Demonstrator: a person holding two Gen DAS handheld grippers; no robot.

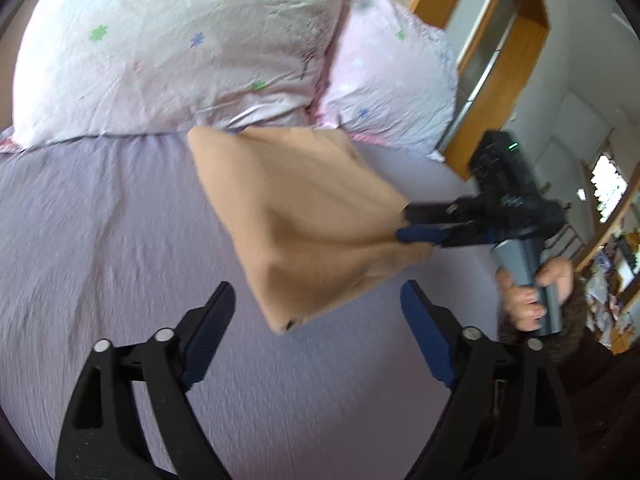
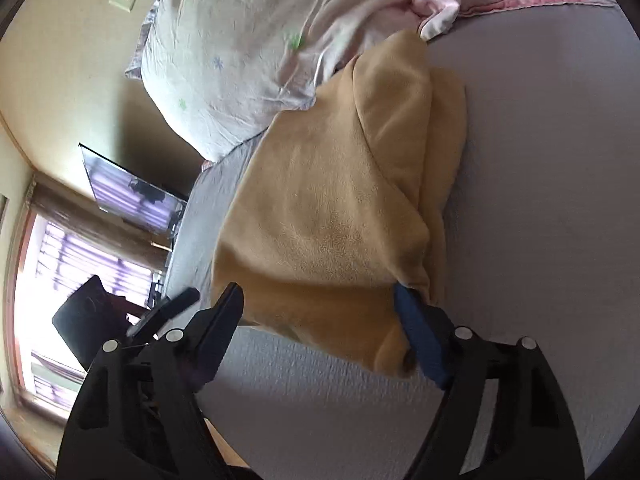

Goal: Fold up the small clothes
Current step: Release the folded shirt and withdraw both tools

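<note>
tan garment point(image 1: 304, 216) motion-blurred, pillow point(image 1: 168, 48) edge-cropped

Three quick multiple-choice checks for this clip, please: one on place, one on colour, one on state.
1. Where is the tan garment?
A. on the floor
B. on the lilac sheet by the pillows
C. on a chair

2. What colour are the claw pads?
A. red
B. white
C. blue

3. How is the left claw?
A. open, empty
B. shut on a pillow
C. shut on the sheet

Answers:
1 B: the tan garment lies on the lilac sheet just below the pillows.
2 C: the pads are blue.
3 A: the left claw has its fingers spread apart with nothing gripped.
</note>
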